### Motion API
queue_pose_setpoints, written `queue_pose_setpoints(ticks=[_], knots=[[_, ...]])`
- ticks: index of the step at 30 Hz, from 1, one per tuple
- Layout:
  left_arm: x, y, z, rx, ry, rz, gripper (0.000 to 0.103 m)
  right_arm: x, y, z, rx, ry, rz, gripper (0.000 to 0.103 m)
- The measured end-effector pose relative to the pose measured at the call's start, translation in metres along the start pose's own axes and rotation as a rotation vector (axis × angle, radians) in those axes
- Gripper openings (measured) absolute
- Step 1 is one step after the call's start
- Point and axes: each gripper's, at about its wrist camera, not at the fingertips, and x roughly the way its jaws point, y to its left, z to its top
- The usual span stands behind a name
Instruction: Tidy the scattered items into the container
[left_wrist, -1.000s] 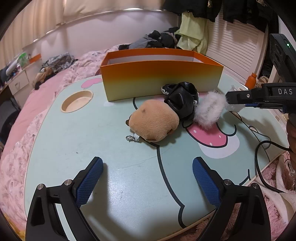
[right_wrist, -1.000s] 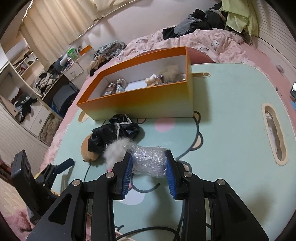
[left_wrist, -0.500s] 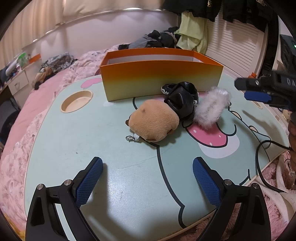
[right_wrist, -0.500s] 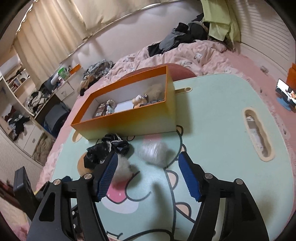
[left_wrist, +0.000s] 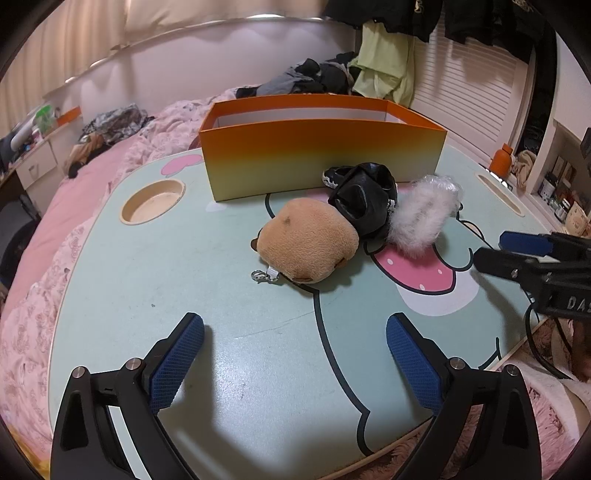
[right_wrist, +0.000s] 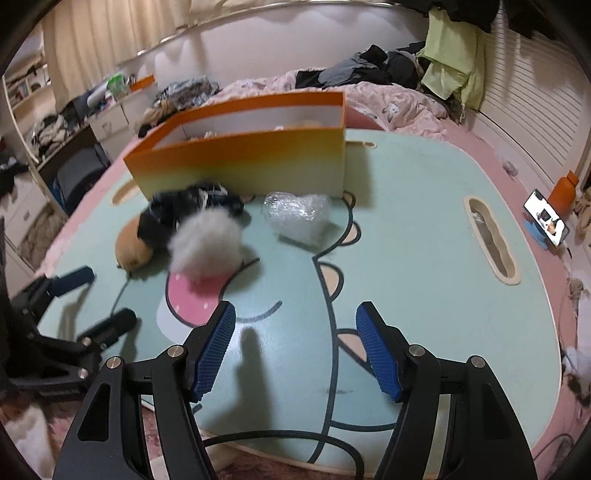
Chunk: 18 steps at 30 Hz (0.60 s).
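Tabletop (right_wrist: 424, 229): bubble-wrap wad (right_wrist: 297, 216) lies well beyond right gripper (right_wrist: 295, 350) jaws.

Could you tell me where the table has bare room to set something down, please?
Free: the near stretch of the table in front of the left gripper, and the wide part between the bubble wrap bundle and the long slot. Crowded: in front of the orange box, where the brown plush, black pouch and white pompom cluster.

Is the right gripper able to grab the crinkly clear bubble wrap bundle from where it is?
Probably yes. The right gripper is open and empty, and only bare table lies between it and the bubble wrap bundle. The white fluffy pom-pom sits off to one side.
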Motion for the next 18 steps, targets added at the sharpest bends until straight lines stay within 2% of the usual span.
queue_pose_setpoints(ticks=[3,4,6,12,15,18], knots=[[0.0,-0.001,0.0,0.0,0.001,0.0,0.099,0.002,0.003,-0.004,-0.018,-0.007,-0.033,0.071],[0.0,-0.001,0.0,0.0,0.001,0.0,0.099,0.003,0.005,-0.004,-0.026,-0.006,-0.048,0.078],[0.001,0.0,0.0,0.0,0.002,0.0,0.1,0.006,0.01,-0.007,-0.054,-0.003,-0.092,0.085],[0.001,0.002,0.0,-0.003,0.011,-0.002,0.1,0.006,0.01,-0.007,-0.055,-0.001,-0.085,0.092],[-0.001,0.012,0.008,-0.039,0.011,-0.042,0.1,0.006,0.009,-0.007,-0.053,-0.002,-0.085,0.096],[-0.014,0.023,0.023,-0.068,-0.051,-0.009,0.1,0.006,0.009,-0.007,-0.052,-0.004,-0.084,0.096]])
